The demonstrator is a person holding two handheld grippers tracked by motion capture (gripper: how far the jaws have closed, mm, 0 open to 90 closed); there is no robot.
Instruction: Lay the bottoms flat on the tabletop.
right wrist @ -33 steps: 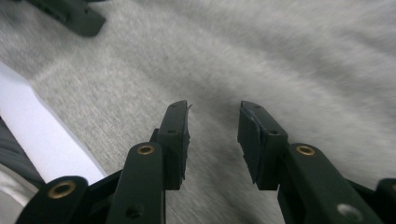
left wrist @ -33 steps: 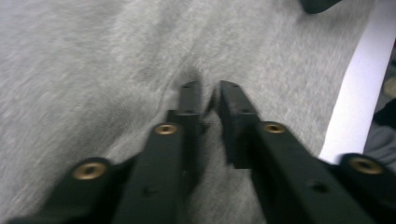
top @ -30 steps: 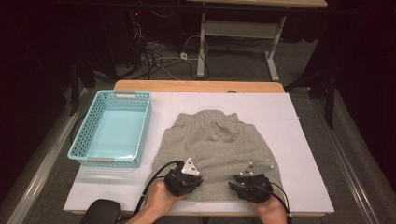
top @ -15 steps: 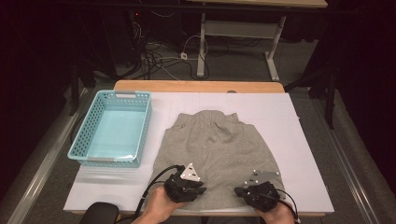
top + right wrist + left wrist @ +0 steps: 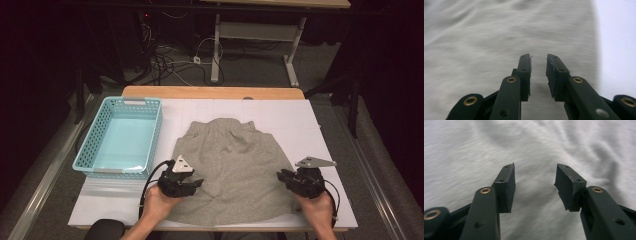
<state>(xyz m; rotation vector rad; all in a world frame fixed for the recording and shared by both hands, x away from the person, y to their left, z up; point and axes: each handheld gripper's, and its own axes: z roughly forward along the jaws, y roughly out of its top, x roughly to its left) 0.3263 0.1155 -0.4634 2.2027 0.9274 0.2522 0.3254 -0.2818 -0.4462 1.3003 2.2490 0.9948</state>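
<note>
A grey garment (image 5: pixel 232 160) lies spread flat on the white table (image 5: pixel 310 130), waistband at the far side. My left gripper (image 5: pixel 196 183) rests over its near left part. Its jaws have just been opening and stand wide apart over the cloth (image 5: pixel 536 145) with nothing between them (image 5: pixel 535 170). My right gripper (image 5: pixel 281 176) is at the garment's near right edge. Its jaws have just been opening too, and a narrow empty gap (image 5: pixel 538 58) shows above the cloth (image 5: pixel 499 30), with bare table (image 5: pixel 616 37) to the right.
A light blue plastic basket (image 5: pixel 156 131) stands to the left of the garment. A wooden strip (image 5: pixel 210 92) runs along the table's far edge. Beyond it are cables and desk legs on the dark floor.
Both hands have moved apart: the left gripper went a little left, the right one out to the garment's right edge. Both pairs of jaws now show a gap.
</note>
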